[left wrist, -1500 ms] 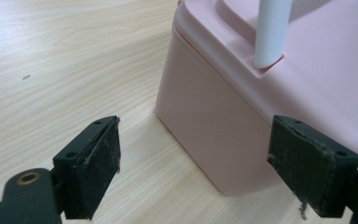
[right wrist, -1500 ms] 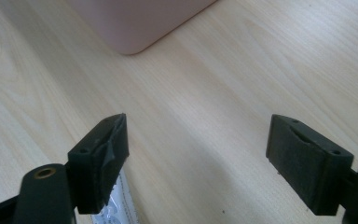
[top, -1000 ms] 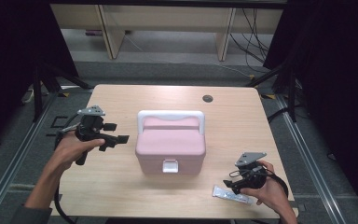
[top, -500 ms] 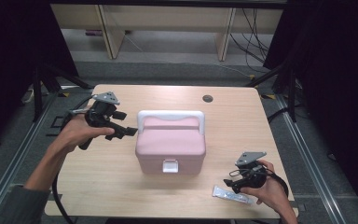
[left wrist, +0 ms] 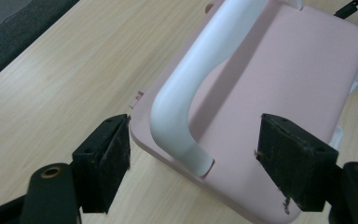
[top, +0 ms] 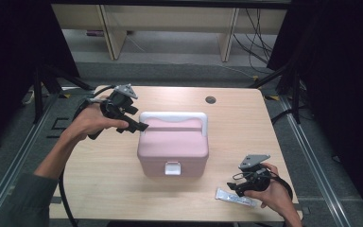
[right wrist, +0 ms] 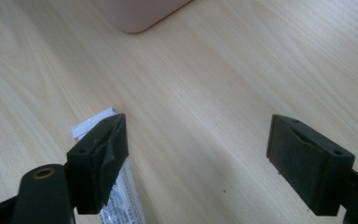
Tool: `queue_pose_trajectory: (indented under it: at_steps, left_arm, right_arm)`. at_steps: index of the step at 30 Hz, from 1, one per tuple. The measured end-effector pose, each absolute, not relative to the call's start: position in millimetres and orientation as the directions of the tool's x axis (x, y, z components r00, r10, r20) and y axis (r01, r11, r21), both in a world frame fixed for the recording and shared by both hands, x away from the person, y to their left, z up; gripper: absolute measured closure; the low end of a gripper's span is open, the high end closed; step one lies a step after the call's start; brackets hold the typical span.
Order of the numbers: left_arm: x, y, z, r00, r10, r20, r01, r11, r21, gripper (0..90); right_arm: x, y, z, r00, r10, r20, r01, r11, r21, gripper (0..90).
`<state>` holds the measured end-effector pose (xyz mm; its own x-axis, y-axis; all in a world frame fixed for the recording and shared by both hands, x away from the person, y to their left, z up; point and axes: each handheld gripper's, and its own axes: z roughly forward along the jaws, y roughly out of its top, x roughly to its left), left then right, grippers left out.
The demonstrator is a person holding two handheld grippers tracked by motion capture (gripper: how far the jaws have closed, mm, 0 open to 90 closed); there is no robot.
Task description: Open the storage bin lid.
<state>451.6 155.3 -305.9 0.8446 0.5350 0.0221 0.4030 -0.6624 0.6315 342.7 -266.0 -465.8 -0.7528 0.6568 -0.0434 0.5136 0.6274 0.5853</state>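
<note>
While the pink box (top: 173, 147) sits shut in the middle of the worktop (top: 227, 118), latch side toward the near edge, the left claw (top: 137, 126) hangs at its far left corner with the jaws apart and nothing pressed between them; they have just been narrowing a little. From the left gripper view the pads straddle the bend where the white handle (left wrist: 200, 79) drops into the lid, which reads as lining up to take hold of that handle. It lies folded flat along the far side of the lid, a smooth rounded bar of glossy plastic, thick enough to fill the jaws well. The lid is matte pink with softly rounded corners, and a small white latch (top: 172, 167) closes the front wall. The right claw (top: 230, 186) rests low near the right front corner of the worktop, jaws spread wide over bare pale wood grain, apparently parked clear of the box. Just beside its left pad lies a flat clear-and-white sealed packet (top: 236, 197), thin and crinkly, untouched
</note>
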Motion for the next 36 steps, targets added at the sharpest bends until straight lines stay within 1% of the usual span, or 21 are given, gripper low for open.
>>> queue_pose_trajectory:
  at_steps: [1,3,4,5,9,12,13,19,21,25,29,33,36]
  left_arm:
    - [454.1,150.0,-305.1,0.847,0.531,0.025,0.401,-0.668,0.627,24.9]
    - [455.3,148.6,-304.5,0.851,0.525,0.028,0.398,-0.679,0.617,25.0]
    - [457.5,146.2,-303.3,0.853,0.519,0.044,0.393,-0.696,0.601,25.0]
    - [459.6,141.3,-302.7,0.859,0.510,0.042,0.392,-0.709,0.587,24.8]
    - [463.0,132.0,-300.6,0.873,0.484,0.057,0.372,-0.737,0.564,25.4]
    - [465.5,128.5,-299.4,0.873,0.484,0.064,0.371,-0.743,0.557,28.3]
    - [468.4,126.4,-297.6,0.879,0.471,0.079,0.360,-0.762,0.538,29.0]
    - [472.8,119.3,-295.6,0.893,0.441,0.088,0.337,-0.786,0.518,36.5]
    - [475.2,114.6,-296.0,0.896,0.433,0.101,0.334,-0.806,0.489,38.2]
    - [478.4,110.4,-296.2,0.903,0.414,0.112,0.319,-0.823,0.470,42.2]
    - [483.3,105.0,-298.7,0.914,0.387,0.123,0.299,-0.846,0.441,46.7]
    - [486.1,103.3,-300.6,0.918,0.375,0.127,0.293,-0.858,0.422,50.6]
    - [487.1,102.7,-300.5,0.919,0.375,0.123,0.292,-0.856,0.426,52.9]
  right_arm:
    - [340.2,-264.7,-465.1,-0.742,0.671,-0.021,0.539,0.614,0.577,21.8]
    - [340.5,-264.7,-465.1,-0.745,0.667,-0.024,0.534,0.617,0.578,21.8]
    - [340.4,-264.7,-464.9,-0.745,0.667,-0.024,0.534,0.617,0.578,21.8]
    - [340.7,-265.3,-465.0,-0.751,0.659,-0.034,0.523,0.625,0.579,21.9]
    - [340.7,-265.2,-465.0,-0.750,0.661,-0.026,0.529,0.622,0.577,21.9]
    - [340.9,-265.1,-464.8,-0.752,0.659,-0.026,0.531,0.629,0.567,21.9]
    - [341.2,-264.9,-465.1,-0.755,0.655,-0.030,0.526,0.633,0.567,21.9]
    - [341.4,-264.4,-466.5,-0.756,0.654,-0.036,0.519,0.632,0.575,22.3]
    - [342.8,-265.1,-467.1,-0.760,0.648,-0.052,0.508,0.642,0.574,22.3]
    - [340.3,-262.8,-467.6,-0.746,0.665,-0.015,0.546,0.625,0.559,22.4]
    - [341.5,-263.4,-467.8,-0.751,0.660,-0.023,0.532,0.625,0.572,22.4]
    - [340.9,-262.9,-467.7,-0.744,0.668,-0.026,0.537,0.621,0.571,22.5]
    - [341.3,-263.1,-468.3,-0.748,0.663,-0.028,0.533,0.626,0.570,22.4]
